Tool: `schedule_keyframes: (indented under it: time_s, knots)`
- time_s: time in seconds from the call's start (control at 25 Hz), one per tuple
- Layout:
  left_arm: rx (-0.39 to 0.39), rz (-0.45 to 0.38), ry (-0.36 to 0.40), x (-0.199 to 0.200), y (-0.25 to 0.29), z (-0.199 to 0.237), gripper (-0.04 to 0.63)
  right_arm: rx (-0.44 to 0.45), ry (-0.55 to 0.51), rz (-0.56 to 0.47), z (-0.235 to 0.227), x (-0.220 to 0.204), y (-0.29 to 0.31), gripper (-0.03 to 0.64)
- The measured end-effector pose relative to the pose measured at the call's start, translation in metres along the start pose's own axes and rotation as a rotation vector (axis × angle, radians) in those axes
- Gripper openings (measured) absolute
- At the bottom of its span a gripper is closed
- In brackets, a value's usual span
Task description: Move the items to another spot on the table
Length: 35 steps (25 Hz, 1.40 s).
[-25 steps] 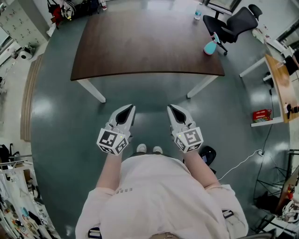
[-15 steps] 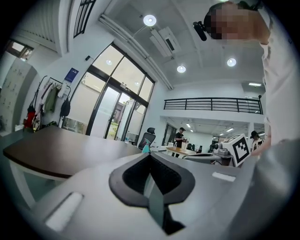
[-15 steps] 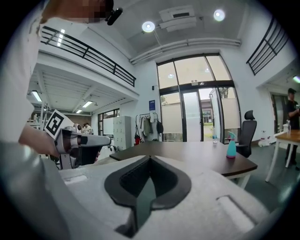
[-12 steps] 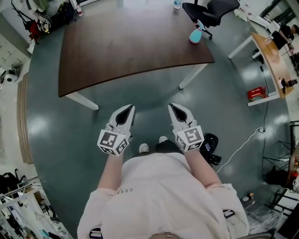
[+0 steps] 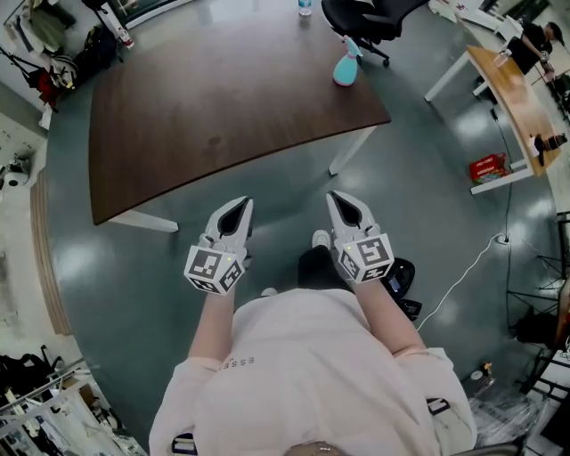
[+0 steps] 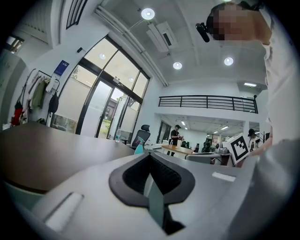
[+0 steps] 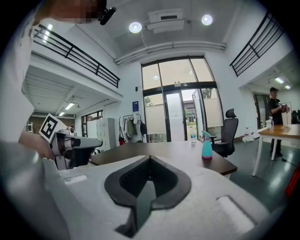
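**A:** What sits closest to the camera?

**B:** The person's pale shirt point(image 5: 303, 374) fills the bottom of the head view, with both forearms reaching forward. The left gripper point(image 5: 237, 214) and the right gripper point(image 5: 348, 212) hang side by side above the grey-green floor point(image 5: 134, 267), short of the worktop's near edge. A white shoe point(image 5: 321, 239) shows between them.

**A:** And the jaws?

**B:** Pressed together on both grippers, with nothing between them. Each gripper view shows them meeting at the tip.

**A:** Where are the items?

**B:** On the dark brown worktop point(image 5: 205, 98), well apart from both grippers. A teal spray bottle point(image 5: 344, 67) stands upright near the worktop's far right corner. A clear water bottle point(image 5: 305, 7) stands farther back, at the far edge. The rest of the surface is bare wood.

**A:** What lies beyond that?

**B:** A black office chair point(image 5: 365, 18) is just behind the spray bottle. Off to the right is a wooden desk point(image 5: 512, 98), with a red box point(image 5: 485, 166) near it.
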<state>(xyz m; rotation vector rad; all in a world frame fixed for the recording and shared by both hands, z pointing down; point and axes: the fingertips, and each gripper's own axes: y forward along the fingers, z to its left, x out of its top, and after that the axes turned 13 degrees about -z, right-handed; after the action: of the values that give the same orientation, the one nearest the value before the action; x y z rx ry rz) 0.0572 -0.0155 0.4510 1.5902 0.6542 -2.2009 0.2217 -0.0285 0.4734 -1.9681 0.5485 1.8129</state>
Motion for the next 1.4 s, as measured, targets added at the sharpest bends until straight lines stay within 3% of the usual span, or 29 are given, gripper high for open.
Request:
schedule_keyframes:
  time_s: [0.4, 0.64, 0.96, 1.4]
  knots:
    - [0.027, -0.040, 0.028, -0.009, 0.161, -0.019, 0.015, 0.035, -0.002, 0.002, -0.155, 0.024, 0.043, -0.009]
    - [0.038, -0.031, 0.041, -0.021, 0.228, -0.028, 0.015, 0.031, -0.009, 0.019, -0.231, 0.024, 0.056, -0.009]
    - [0.027, 0.022, 0.019, -0.043, 0.284, 0.003, 0.015, 0.021, 0.024, 0.056, -0.270, 0.001, 0.102, -0.009]
    - [-0.029, 0.047, -0.047, -0.052, 0.386, 0.073, 0.015, -0.014, -0.004, 0.130, -0.327, -0.015, 0.210, -0.009]
